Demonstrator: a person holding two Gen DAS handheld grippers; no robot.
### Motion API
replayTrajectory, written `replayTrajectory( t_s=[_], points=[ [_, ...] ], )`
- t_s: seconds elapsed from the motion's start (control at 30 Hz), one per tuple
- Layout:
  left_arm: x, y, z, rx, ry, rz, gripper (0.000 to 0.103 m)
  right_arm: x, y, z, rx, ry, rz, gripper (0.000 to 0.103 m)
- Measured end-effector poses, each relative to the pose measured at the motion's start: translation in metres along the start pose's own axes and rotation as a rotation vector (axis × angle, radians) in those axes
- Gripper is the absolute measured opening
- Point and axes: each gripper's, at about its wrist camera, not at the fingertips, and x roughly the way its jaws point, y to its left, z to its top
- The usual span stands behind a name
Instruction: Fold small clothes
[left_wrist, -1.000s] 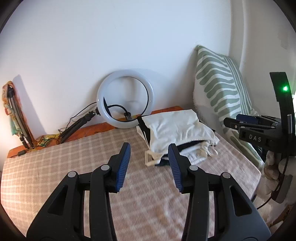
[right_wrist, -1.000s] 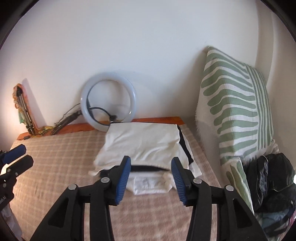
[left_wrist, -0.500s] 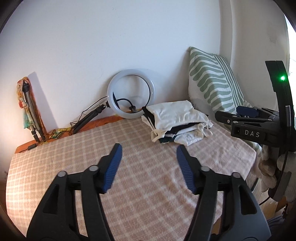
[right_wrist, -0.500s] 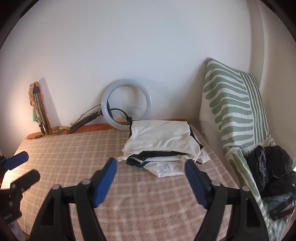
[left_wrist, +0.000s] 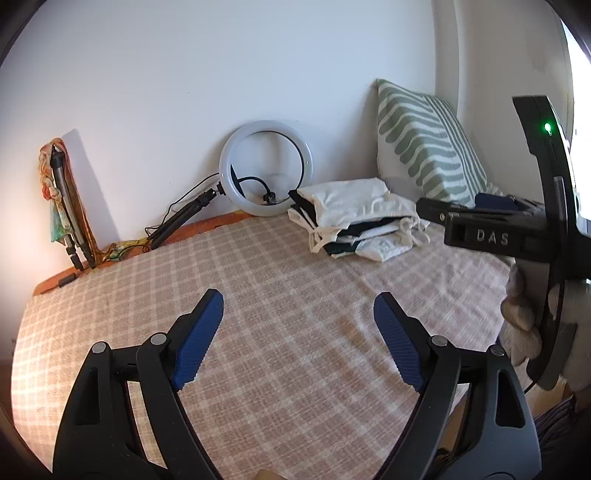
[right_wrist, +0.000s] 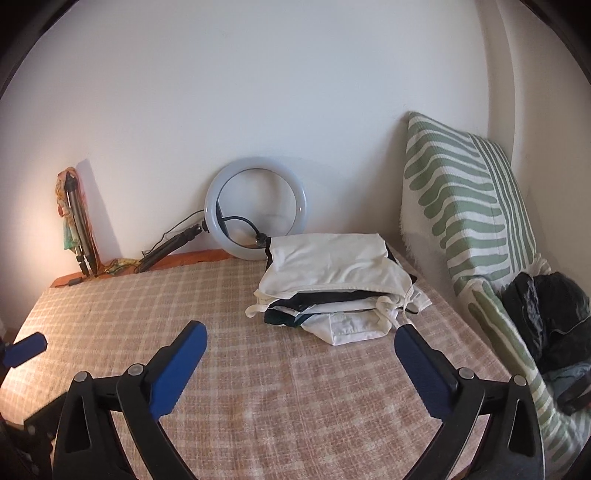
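A bed covered with a checked pink-and-cream blanket (right_wrist: 110, 306) fills both wrist views. At its far right corner sits a stack of folded small clothes (right_wrist: 332, 284), white and dark layers piled flat, with drawstring ends trailing off its right edge. In the left wrist view the same stack (left_wrist: 354, 218) appears far and to the right.

The right gripper (right_wrist: 301, 354) hovers above the near part of the blanket with its blue-padded fingers (right_wrist: 177, 369) spread wide and nothing between them. The stack lies straight ahead of it and slightly right, apart from the fingertips. The left gripper (left_wrist: 297, 332) is likewise spread wide and empty, over bare blanket, and the stack lies well apart from it, ahead and to the right. The right gripper is the nearer of the two to the stack. The stack's long axis runs roughly left to right across the bed.

Behind the stack a ring light (right_wrist: 255, 221) leans against the wall, and a green-striped pillow (right_wrist: 465, 206) stands upright just to the right. A dark heap of loose fabric (right_wrist: 546, 314), possibly unfolded clothing, lies at the near right beyond the pillow, closest to the right gripper.
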Motion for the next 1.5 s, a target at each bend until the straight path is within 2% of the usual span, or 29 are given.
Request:
replayTrajectory(
  t_s=[0.07, 0.13, 0.17, 0.3, 0.6, 1.5],
  points=[
    [0.000, 0.000, -0.002, 0.011, -0.008, 0.012, 0.092, 0.004, 0.000, -0.003, 0.003, 0.007, 0.004, 0.103],
    [-0.003, 0.000, -0.004, 0.012, -0.022, 0.026, 0.102, 0.006, 0.000, -0.006, -0.002, 0.016, 0.001, 0.103],
    [-0.005, -0.001, -0.005, 0.014, -0.028, 0.034, 0.103, 0.006, 0.000, -0.007, -0.002, 0.018, 0.000, 0.103],
    [-0.005, -0.005, -0.006, 0.049, -0.022, 0.078, 0.103, 0.009, -0.001, -0.013, -0.003, 0.034, 0.004, 0.103],
    [-0.005, -0.013, -0.012, 0.094, -0.015, 0.096, 0.103, 0.018, -0.004, -0.020, 0.017, 0.061, 0.000, 0.103],
    [-0.008, -0.013, -0.014, 0.095, -0.002, 0.085, 0.103, 0.020, 0.001, -0.025, -0.010, 0.062, 0.015, 0.103]
  ],
)
